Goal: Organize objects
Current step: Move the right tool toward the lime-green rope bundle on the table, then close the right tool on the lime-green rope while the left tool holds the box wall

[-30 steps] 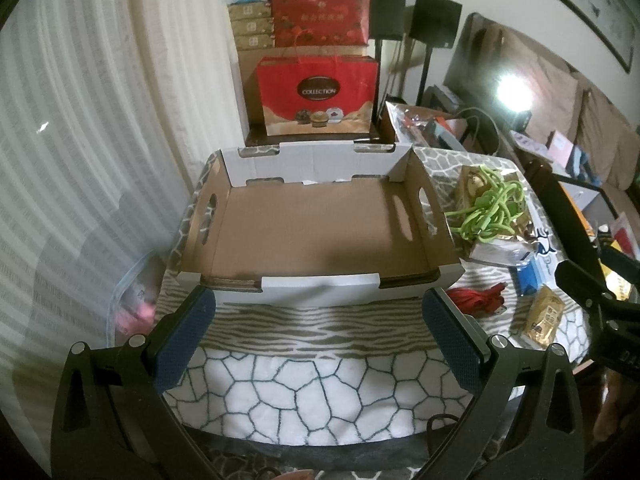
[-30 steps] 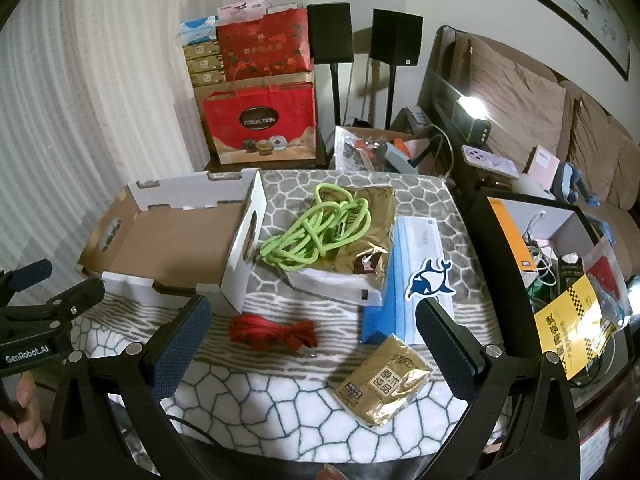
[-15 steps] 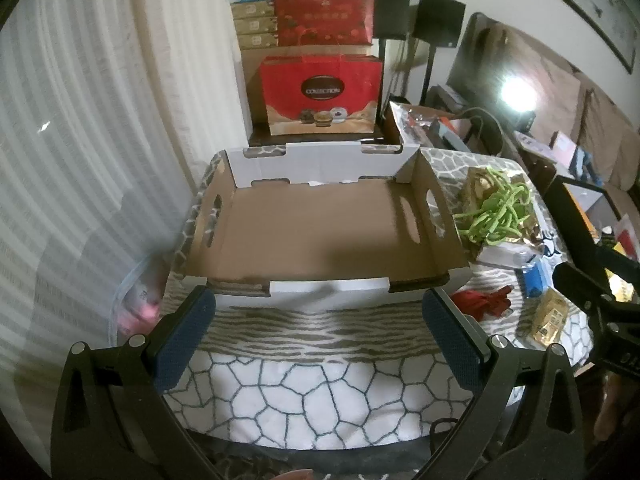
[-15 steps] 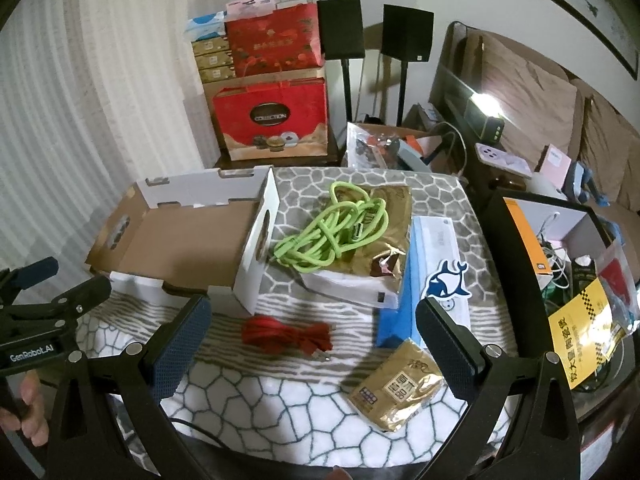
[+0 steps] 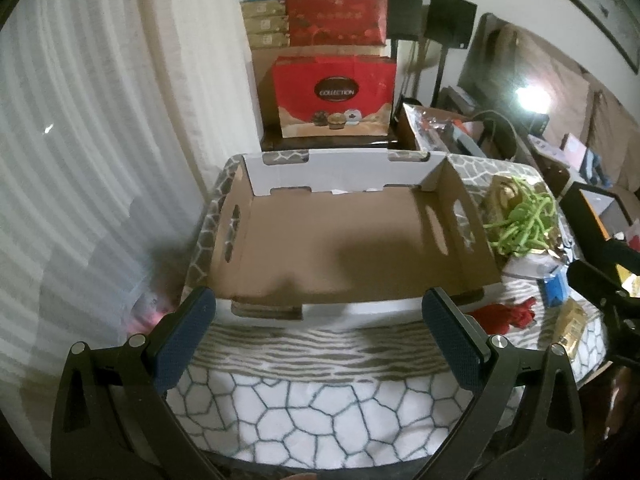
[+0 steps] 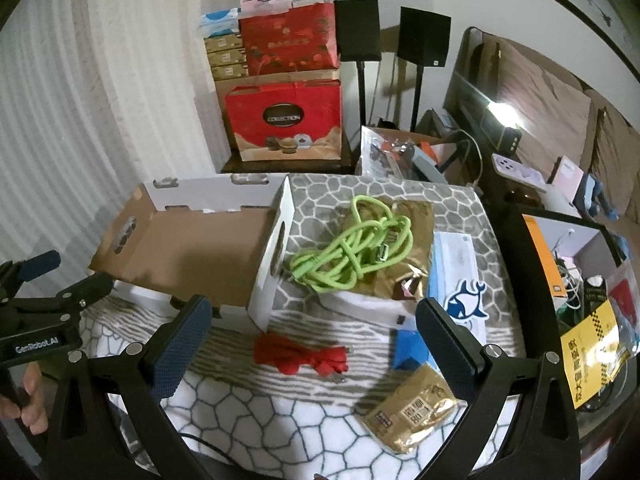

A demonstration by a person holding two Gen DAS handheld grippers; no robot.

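An empty cardboard tray [image 5: 336,248] [image 6: 192,256] sits on the patterned tablecloth. To its right lie a green cable [image 6: 352,256] [image 5: 520,220] on a gold bag [image 6: 404,240], a red cable [image 6: 304,356] [image 5: 504,314], a small gold packet [image 6: 412,408] [image 5: 570,322], a blue box [image 6: 412,348] and a white pack with a shark print [image 6: 460,280]. My left gripper [image 5: 318,340] is open, just before the tray's near wall. My right gripper [image 6: 310,346] is open above the red cable and holds nothing. The left gripper's body [image 6: 40,312] shows in the right wrist view, held by a hand [image 6: 24,404].
Red gift bags and stacked boxes [image 5: 332,96] [image 6: 284,120] stand behind the table. Two black speakers [image 6: 424,40] stand on poles. A sofa [image 6: 552,108] and an open black box of clutter [image 6: 580,280] are at the right. A white curtain [image 5: 100,120] hangs at the left.
Both grippers have moved forward a little and down toward the table; the tray and the loose items look larger and nearer. Nothing has been picked up.
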